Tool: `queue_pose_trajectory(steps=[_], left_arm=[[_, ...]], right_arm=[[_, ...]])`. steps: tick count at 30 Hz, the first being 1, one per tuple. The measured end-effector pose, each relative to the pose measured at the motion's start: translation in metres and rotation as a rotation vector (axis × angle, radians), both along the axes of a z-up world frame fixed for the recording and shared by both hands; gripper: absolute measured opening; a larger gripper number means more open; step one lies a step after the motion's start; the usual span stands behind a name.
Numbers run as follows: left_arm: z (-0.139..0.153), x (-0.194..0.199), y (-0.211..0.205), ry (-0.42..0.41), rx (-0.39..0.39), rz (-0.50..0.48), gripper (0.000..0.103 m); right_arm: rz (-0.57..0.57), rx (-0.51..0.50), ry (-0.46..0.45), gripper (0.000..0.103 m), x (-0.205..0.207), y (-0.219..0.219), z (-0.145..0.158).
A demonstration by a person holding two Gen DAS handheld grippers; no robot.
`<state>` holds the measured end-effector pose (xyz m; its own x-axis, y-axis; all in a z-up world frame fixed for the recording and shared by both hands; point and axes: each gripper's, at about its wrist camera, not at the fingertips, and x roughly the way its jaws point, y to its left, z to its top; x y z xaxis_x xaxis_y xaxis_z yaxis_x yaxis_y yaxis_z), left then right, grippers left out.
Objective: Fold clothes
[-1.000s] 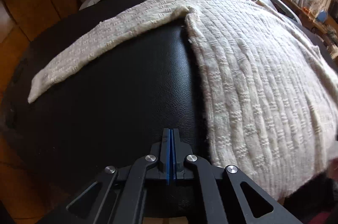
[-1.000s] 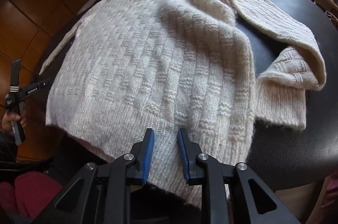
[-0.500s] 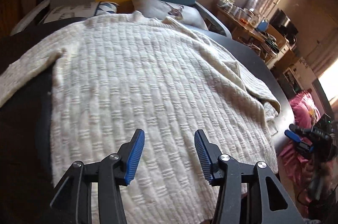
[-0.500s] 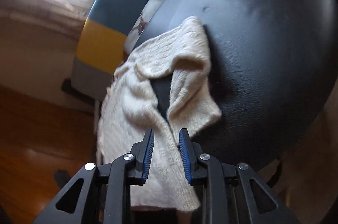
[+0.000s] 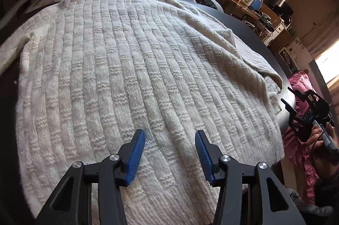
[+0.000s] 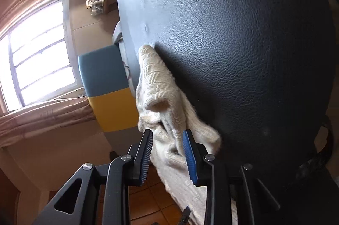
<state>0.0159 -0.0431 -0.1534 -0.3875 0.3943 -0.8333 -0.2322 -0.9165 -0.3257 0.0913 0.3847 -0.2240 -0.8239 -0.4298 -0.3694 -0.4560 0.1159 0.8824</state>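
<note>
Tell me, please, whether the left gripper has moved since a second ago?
Yes. The left gripper has swung rightward from the bare black table to over the sweater body, and its jaws now stand open.

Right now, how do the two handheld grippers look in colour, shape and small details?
The left gripper and the right gripper look alike: matte black angular link arms with triangular cut-outs, round silver rivets at the joints, and two flat fingers faced with blue ribbed pads. From the left wrist camera, the right one shows a black frame and a thin dark cable. No markings are readable.
</note>
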Motion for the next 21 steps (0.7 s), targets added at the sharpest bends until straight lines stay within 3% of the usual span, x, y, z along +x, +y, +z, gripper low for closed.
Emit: queue_pose_trajectory(steps=[9, 11, 12, 14, 16, 20, 21], left_arm=[[-0.003, 0.001, -0.007, 0.007, 0.074, -0.004, 0.058], [-0.004, 0.001, -0.010, 0.005, 0.097, 0.000, 0.059], [-0.004, 0.000, -0.011, 0.003, 0.107, 0.001, 0.059], [-0.004, 0.001, -0.012, 0.004, 0.115, 0.001, 0.060], [-0.005, 0.002, -0.012, 0.005, 0.122, 0.000, 0.060], [-0.006, 0.002, -0.011, 0.012, 0.122, -0.005, 0.060], [-0.006, 0.001, -0.011, 0.014, 0.120, -0.007, 0.061]], right_arm=[[0.031, 0.090, -0.148, 0.032, -0.024, -0.011, -0.001], [0.073, 0.206, -0.126, 0.031, -0.034, -0.017, 0.007], [0.126, 0.315, -0.121, 0.029, -0.043, -0.022, 0.016], [0.232, 0.524, -0.147, 0.012, -0.058, -0.033, 0.030], [0.333, 0.746, -0.177, 0.006, -0.072, -0.042, 0.047], [0.542, 1.432, -0.263, 0.006, -0.087, -0.075, 0.098], [0.628, 1.542, -0.262, 0.006, -0.088, -0.084, 0.102]])
